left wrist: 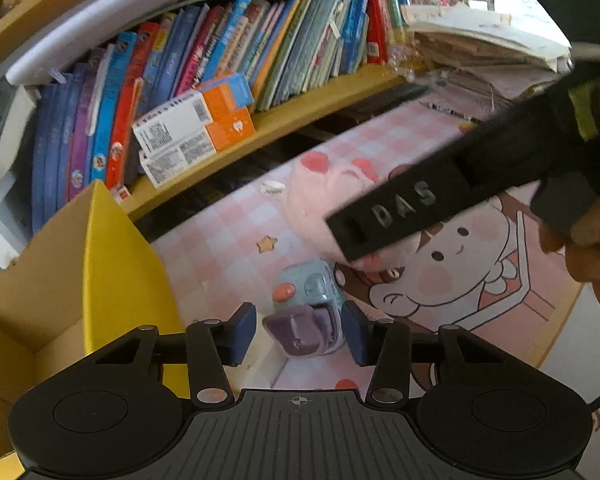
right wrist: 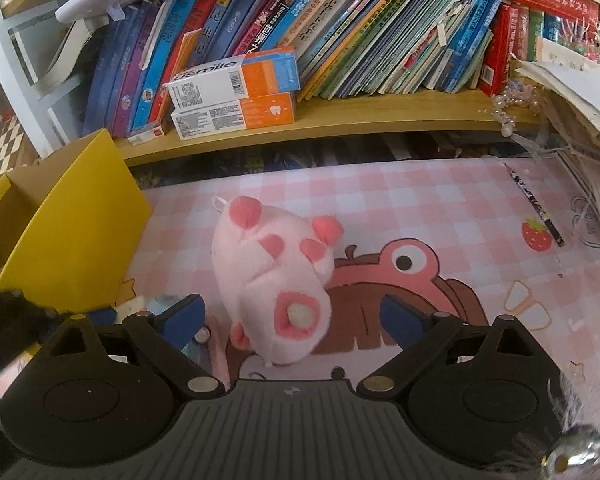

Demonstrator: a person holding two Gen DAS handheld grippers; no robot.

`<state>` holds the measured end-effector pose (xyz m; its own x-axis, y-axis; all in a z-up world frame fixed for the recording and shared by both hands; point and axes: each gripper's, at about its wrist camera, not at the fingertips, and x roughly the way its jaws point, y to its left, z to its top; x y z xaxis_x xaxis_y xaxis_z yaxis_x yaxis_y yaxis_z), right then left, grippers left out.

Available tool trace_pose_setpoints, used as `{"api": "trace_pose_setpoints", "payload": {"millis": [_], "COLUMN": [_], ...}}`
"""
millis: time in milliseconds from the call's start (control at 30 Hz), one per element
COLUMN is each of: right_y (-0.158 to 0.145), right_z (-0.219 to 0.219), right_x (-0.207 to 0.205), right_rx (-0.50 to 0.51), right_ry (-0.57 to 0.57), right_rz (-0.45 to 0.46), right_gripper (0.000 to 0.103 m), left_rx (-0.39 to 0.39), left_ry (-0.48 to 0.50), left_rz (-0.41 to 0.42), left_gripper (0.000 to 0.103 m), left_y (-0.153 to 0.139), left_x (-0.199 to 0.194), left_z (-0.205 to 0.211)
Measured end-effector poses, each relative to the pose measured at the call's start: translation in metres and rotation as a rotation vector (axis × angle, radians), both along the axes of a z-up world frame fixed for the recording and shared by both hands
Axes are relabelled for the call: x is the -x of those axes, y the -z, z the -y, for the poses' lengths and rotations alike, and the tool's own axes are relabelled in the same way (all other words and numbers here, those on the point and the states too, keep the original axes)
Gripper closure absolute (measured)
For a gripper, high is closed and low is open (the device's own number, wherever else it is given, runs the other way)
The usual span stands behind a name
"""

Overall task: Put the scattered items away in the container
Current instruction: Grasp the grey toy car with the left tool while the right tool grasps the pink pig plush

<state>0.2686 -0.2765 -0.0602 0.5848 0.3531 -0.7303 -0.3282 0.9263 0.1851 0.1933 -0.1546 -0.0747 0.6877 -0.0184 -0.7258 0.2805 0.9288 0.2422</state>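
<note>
Toys scattered on the pink checked worktop [right wrist: 420, 200], yellow box [right wrist: 80, 216] at the left.

Left tool [left wrist: 299, 330] half-open around the blue-and-purple toy [left wrist: 306, 312], pads apart from it; right tool [right wrist: 292, 316] wide open around the pink plush [right wrist: 272, 272]. Bookshelf [right wrist: 340, 120] behind.

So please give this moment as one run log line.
left tool: open around toy car | right tool: open around pink plush | yellow box: beside

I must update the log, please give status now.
Left tool open around blue toy. Right tool open around pink plush. Yellow box beside, path clear.
</note>
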Motion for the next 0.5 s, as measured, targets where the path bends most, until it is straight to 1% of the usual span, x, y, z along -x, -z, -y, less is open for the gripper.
{"api": "trace_pose_setpoints", "payload": {"millis": [167, 267, 500], "right_y": [0.005, 0.008, 0.015], "right_z": [-0.007, -0.009, -0.011], "right_x": [-0.009, -0.014, -0.023], "right_rx": [-0.012, -0.016, -0.023], "right_ry": [-0.011, -0.012, -0.010], "right_rz": [-0.017, -0.028, -0.057], "right_gripper": [0.008, 0.008, 0.010], "left_rx": [0.007, 0.018, 0.021], "left_ry": [-0.004, -0.008, -0.009], "left_rz": [-0.006, -0.010, -0.008], "left_gripper": [0.057, 0.054, 0.053], "left_y": [0.005, 0.007, 0.010], "left_x": [-0.007, -0.012, -0.020], "left_z": [0.000, -0.001, 0.000]}}
